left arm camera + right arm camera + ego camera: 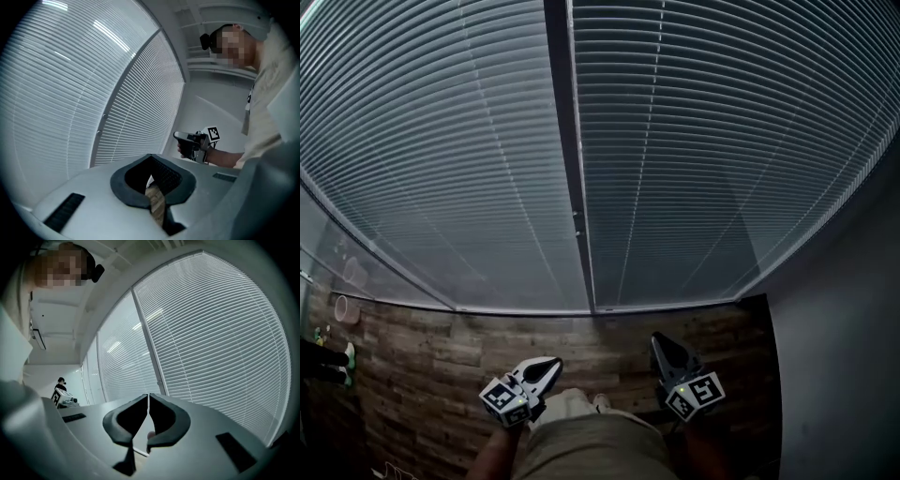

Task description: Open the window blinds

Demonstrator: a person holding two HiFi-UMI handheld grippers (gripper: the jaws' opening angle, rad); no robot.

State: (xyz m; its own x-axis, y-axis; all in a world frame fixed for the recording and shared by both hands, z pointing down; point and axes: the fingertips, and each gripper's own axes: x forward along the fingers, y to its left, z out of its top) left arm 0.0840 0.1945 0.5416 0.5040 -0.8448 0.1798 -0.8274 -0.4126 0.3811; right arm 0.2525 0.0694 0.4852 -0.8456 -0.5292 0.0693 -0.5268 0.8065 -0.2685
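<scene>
Wood floor (pixel 422 366) below two shut blinds (pixel 712 141); two grippers, left gripper (pixel 549 365) and right gripper (pixel 659 341), jaws together.

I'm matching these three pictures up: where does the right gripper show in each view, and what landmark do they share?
Head view: right gripper at the lower right, below the blinds.
Left gripper view: the gripper right of middle, seen from the side.
Right gripper view: the gripper at bottom middle, jaws together.
Shared landmark: the post between the two blinds.
</scene>
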